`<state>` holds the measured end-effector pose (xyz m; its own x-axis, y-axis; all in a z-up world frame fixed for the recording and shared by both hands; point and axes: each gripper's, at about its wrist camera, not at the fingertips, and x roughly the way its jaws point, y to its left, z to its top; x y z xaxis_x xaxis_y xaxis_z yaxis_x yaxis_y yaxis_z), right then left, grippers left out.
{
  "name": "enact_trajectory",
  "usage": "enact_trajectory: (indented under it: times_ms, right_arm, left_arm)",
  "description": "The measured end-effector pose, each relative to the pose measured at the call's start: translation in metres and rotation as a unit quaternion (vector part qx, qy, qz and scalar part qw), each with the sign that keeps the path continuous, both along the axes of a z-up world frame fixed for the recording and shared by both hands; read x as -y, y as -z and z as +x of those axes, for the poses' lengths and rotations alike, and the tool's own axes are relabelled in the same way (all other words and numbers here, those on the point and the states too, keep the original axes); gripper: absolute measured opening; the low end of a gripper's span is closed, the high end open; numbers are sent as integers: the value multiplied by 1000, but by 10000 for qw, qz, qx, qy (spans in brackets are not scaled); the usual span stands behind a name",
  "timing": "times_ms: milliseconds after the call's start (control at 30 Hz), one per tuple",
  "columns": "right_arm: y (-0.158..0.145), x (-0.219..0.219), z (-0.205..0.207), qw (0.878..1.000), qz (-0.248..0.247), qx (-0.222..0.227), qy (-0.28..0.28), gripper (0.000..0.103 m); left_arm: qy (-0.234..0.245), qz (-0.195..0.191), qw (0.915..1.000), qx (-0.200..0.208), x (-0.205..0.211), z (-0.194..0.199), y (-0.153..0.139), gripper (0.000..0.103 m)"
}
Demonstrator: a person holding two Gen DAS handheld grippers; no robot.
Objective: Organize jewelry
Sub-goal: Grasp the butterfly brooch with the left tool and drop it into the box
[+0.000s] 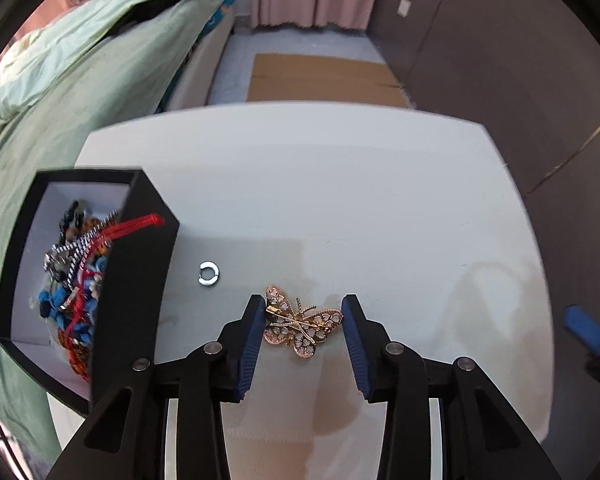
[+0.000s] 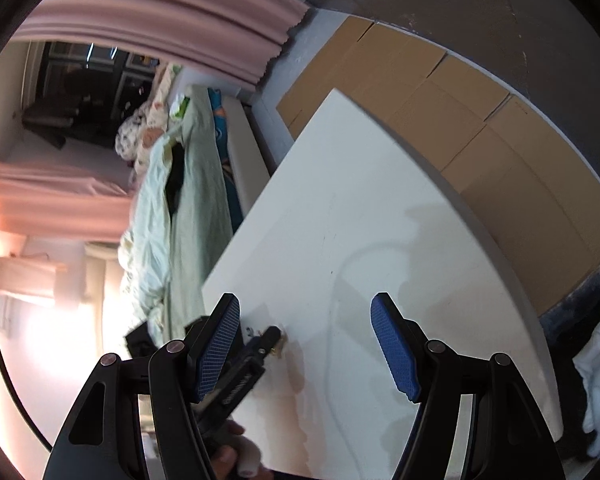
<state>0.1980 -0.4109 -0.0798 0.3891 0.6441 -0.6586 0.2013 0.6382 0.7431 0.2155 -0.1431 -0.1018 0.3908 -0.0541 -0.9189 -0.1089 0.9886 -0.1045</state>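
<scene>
So we've got the left hand-held gripper [image 1: 303, 310] down on the white desk [image 1: 380, 200] with its blue pads spread apart on either side of the gold butterfly brooch [image 1: 302, 326], one wing just about touching the left pad but nothing clamped. A little silver ring [image 1: 209, 273] sits on the desk just beside the black jewelry box [image 1: 140, 280], which is stuffed with a tangle of red cord and blue beads. Our right hand-held gripper [image 2: 306, 320] hangs wide open above the desk off to the side, holding nothing.
</scene>
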Motion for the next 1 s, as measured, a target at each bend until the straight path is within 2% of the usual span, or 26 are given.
enact_trajectory:
  times_ms: [300,500,667,767,1000]
  right_arm:
    - [0,-30,3,9974,-608,147,-356,69]
    - [-6,-80,8,9880,-1045,530,-1003,69]
    - [1,-120,11,9799,-1193,566,-1498,68]
    - [4,-143,12,9741,-1312,627,-1733,62]
    - [10,-189,13,9554,-1695,775,-2291,39]
  left_arm:
    - [223,-537,9968,551,-23,-10,-48,41]
    - [280,-811,9916,968,-54,-24,-73,41]
    - [136,-943,9866,1323,-89,-31,-81,41]
    - [5,-1096,9841,1398,-111,-36,-75,41]
    - [-108,-1387,9837,1137,-146,-33,-57,41]
